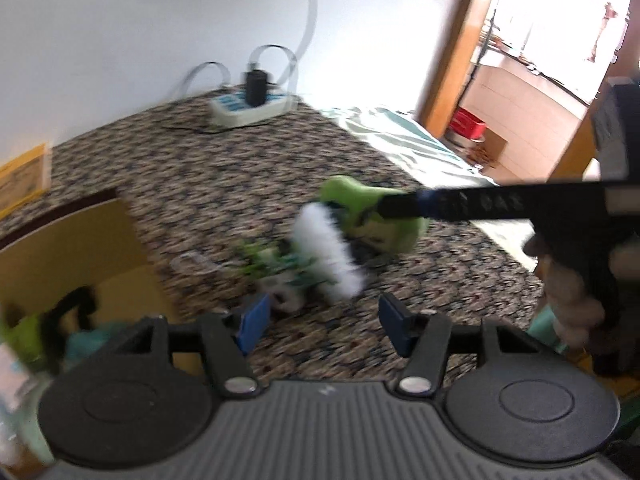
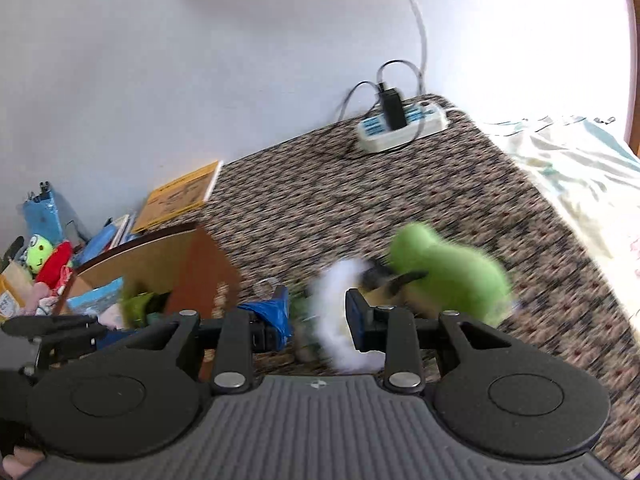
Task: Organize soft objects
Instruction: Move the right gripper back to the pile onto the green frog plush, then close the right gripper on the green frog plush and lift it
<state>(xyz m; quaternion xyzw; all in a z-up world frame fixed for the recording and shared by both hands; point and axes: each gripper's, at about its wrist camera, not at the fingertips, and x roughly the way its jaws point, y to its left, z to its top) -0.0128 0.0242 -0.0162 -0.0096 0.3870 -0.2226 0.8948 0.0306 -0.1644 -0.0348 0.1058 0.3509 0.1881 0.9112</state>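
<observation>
A green plush toy with a white fluffy trim lies on the patterned carpet, blurred by motion; it also shows in the right wrist view. My right gripper is open around the toy's white trim; its arm reaches the toy from the right in the left wrist view. My left gripper is open and empty, just in front of the toy. A cardboard box holding soft things stands to the left; it also shows in the left wrist view.
A white power strip with a black plug and cables lies by the wall. A pale bedsheet lies to the right. Books, a yellow booklet and more toys crowd the left corner. A doorway opens at right.
</observation>
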